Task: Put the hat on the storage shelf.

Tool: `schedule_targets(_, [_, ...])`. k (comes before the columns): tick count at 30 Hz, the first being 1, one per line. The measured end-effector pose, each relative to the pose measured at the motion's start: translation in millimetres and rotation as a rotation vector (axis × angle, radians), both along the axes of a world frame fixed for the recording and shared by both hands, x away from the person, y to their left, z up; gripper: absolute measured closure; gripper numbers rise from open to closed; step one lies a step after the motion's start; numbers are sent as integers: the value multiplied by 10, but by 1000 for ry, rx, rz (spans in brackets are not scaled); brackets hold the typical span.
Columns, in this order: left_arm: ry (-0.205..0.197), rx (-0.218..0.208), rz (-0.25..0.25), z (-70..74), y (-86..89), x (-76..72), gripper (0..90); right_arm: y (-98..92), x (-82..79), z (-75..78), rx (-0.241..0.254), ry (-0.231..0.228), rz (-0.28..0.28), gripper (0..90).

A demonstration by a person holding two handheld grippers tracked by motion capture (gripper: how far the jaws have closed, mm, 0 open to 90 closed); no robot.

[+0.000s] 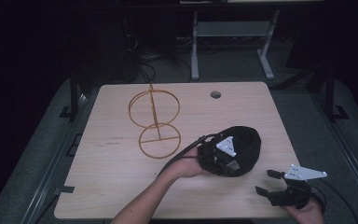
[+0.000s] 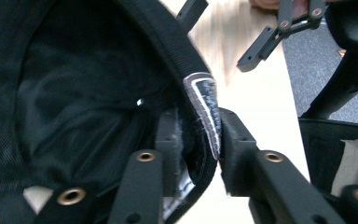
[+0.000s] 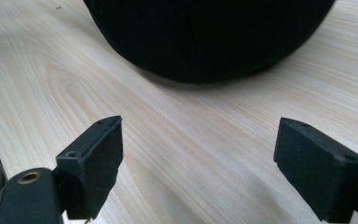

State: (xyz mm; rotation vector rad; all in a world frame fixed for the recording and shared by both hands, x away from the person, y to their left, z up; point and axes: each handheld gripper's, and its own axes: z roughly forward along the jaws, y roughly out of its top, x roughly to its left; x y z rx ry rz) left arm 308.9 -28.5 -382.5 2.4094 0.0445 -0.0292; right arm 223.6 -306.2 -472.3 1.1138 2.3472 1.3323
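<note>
A black cap (image 1: pixel 248 140) lies on the right half of the wooden table (image 1: pixel 116 186). My left gripper (image 1: pixel 232 162) reaches into it from the left and is shut on the cap's rim. In the left gripper view the jaws (image 2: pixel 198 135) pinch the cap's edge band at a grey-and-white strap tab (image 2: pixel 205 107), with the dark inside of the cap (image 2: pixel 74 93) to the left. My right gripper (image 1: pixel 266 182) rests near the table's front right corner, open and empty, pointing at the cap. Its jaws (image 3: pixel 198 154) stand wide apart over bare wood, short of the cap (image 3: pixel 209 32).
A gold wire stand (image 1: pixel 154 122), with one ring upright and a round base ring, stands left of centre. A cable hole (image 1: pixel 215 94) sits near the far edge. Beyond the table, the legs of another table (image 1: pixel 195 51) stand on the dark floor.
</note>
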Motion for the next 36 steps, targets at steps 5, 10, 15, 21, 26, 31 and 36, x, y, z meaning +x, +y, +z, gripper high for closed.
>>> schedule_targets(5, [-7, -18, -13, 95, -39, -15, 799, -14, -16, 10, 22, -14, -9, 150])
schedule_targets(10, [7, -75, -1, 248, 3, 25, 807, -28, -16, 28, 68, -35, -12, 143])
schedule_targets(15, [30, -143, 7, 407, 68, 67, 810, -4, -22, 76, 122, -60, -11, 143])
schedule_targets(21, [47, -183, -2, 494, 91, 49, 810, 34, -21, 157, 173, -101, -9, 143])
schedule_targets(26, [53, -199, -12, 547, 90, 49, 811, 82, -5, 200, 179, -124, -4, 144])
schedule_targets(31, [59, -215, -37, 644, 39, 13, 810, 144, -5, 275, 208, -181, -4, 143])
schedule_targets(36, [56, -216, -82, 714, -39, -62, 811, 166, -33, 354, 220, -248, -13, 148])
